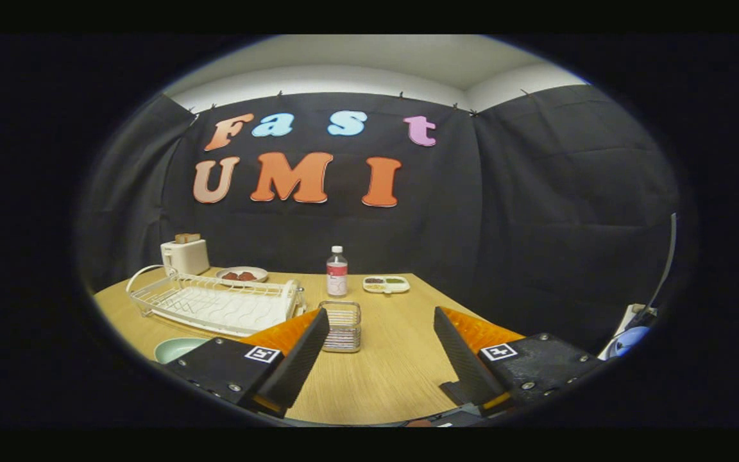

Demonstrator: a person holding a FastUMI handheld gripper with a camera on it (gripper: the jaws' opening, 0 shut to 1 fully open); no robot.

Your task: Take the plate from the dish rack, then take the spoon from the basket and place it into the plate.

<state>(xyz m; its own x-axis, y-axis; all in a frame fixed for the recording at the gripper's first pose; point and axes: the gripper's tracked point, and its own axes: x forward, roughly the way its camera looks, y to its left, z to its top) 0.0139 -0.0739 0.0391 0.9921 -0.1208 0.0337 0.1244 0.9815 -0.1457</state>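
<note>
Hovering above the wooden table point(395, 372), the tool point(379, 350) has its two fingers spread wide with nothing between them. A pale green plate point(177, 348) lies on the table at about nine o'clock from the fingers, partly hidden by the left finger, so it seems already out of the white wire dish rack point(215, 303), which looks empty at ten o'clock. The wire basket point(341, 326) stands just ahead at eleven o'clock, touching the left fingertip in view; I cannot make out a spoon inside it. A spoon should be light, stiff and slick, best pinched across its handle. Farther off stand a toaster point(185, 255), a dish of dark food point(242, 274), a bottle point(337, 272) and a divided tray point(386, 283) holding small portions.
</note>
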